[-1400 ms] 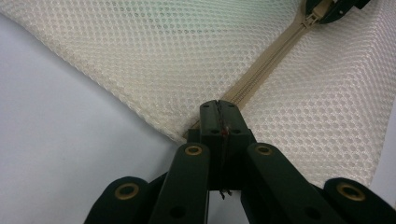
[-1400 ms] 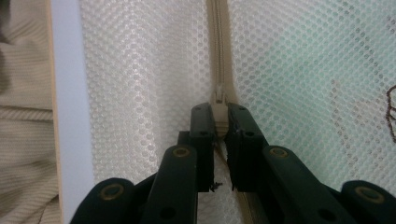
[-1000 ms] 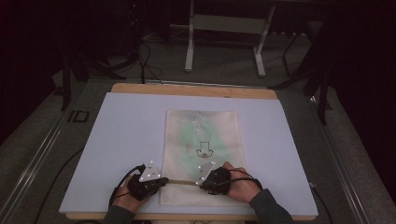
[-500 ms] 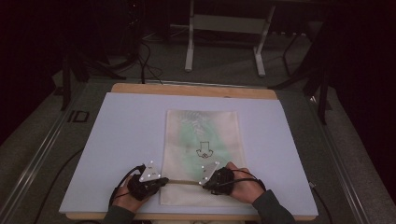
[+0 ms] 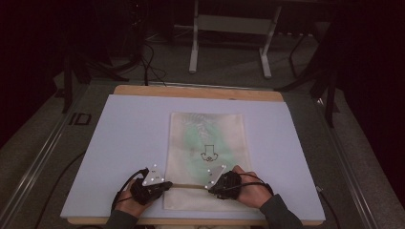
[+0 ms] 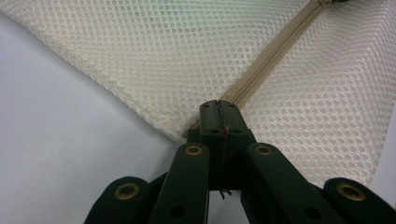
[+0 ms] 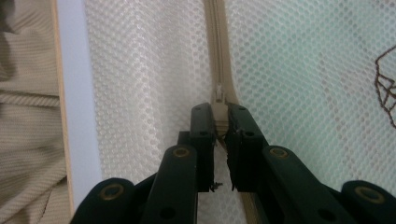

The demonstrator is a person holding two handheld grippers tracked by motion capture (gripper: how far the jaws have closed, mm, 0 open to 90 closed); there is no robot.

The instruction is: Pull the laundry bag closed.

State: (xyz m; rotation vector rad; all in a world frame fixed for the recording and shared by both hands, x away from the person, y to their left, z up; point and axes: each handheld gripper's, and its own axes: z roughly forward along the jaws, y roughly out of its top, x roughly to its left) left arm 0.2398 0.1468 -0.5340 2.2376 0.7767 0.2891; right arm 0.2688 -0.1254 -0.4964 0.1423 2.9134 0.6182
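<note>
A flat, cream-coloured rectangular mesh zipper bag is lying in the middle of the desk, its long sides running from near to far, with a pale green tint showing through the netting and a small dark outline drawing sitting on its right-of-centre part. A beige zipper is running left to right across the bag close to its near edge.

The zipper's left end, at the bag's edge, is being pinched by the left hand-held gripper, whose black jaws are pressed together on the tape in the left gripper view; in the high view this hand-held gripper is being held at the bag's near left edge. The beige zipper slider is being clamped between the narrowly parted jaws of the right hand-held gripper, with the small pull tab standing just beyond the tips. In the high view the right hand-held gripper is being held on the zipper line, right of the bag's middle.

The bag is being carried by a pale lilac sheet that is covering a wooden desk, whose bare edge is showing at the far side. Both forearms are being brought in from the near edge. Beyond the desk, a grey metal stand is standing on the dim floor.
</note>
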